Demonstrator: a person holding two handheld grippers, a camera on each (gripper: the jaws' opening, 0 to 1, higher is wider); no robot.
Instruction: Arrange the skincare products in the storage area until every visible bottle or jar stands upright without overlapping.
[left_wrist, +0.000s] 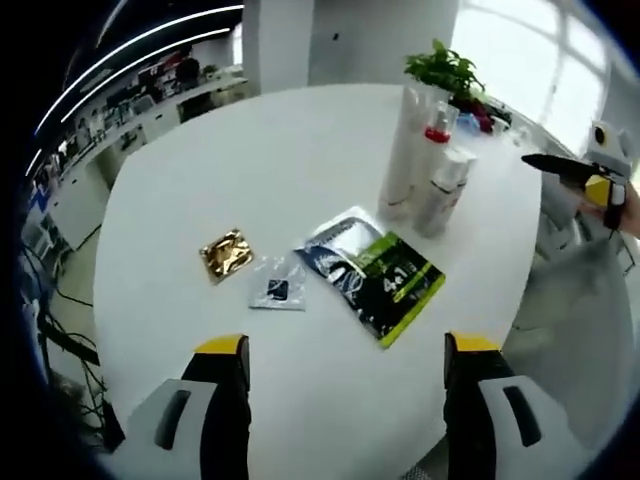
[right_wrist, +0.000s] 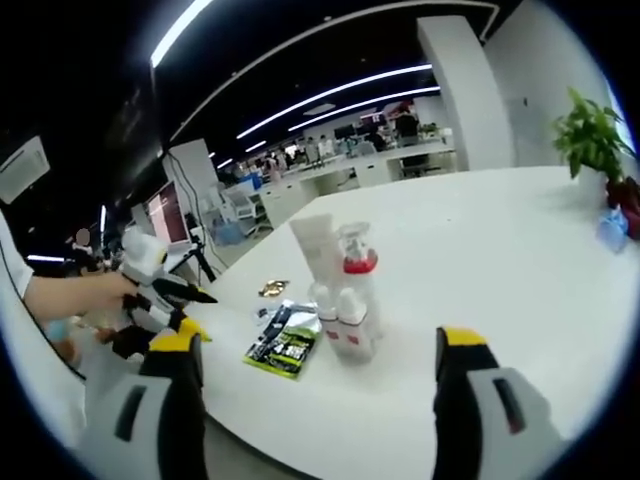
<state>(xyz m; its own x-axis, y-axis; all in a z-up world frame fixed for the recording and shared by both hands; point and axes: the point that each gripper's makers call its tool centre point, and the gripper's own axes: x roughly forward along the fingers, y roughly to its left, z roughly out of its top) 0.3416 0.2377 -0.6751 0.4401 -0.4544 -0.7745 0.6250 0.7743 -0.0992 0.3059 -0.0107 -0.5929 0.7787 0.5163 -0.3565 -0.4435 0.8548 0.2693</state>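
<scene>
While my left gripper (left_wrist: 345, 375) hovers over the near edge of the white tabletop (left_wrist: 300, 170) with its fingers spread wide and empty, my right gripper (right_wrist: 315, 370) hangs likewise, fingers apart, nothing between them. Just ahead of the left fingers lie a green sachet (left_wrist: 395, 285), a clear packet (left_wrist: 277, 285) and a gold packet (left_wrist: 226, 254), all flat. Farther out, the bottles (left_wrist: 425, 165) stand upright, clustered and touching, beside a plant (left_wrist: 445, 68).

White gripper (left_wrist: 345, 400) bodies, black jaws with yellow tips, dark oval slots
</scene>
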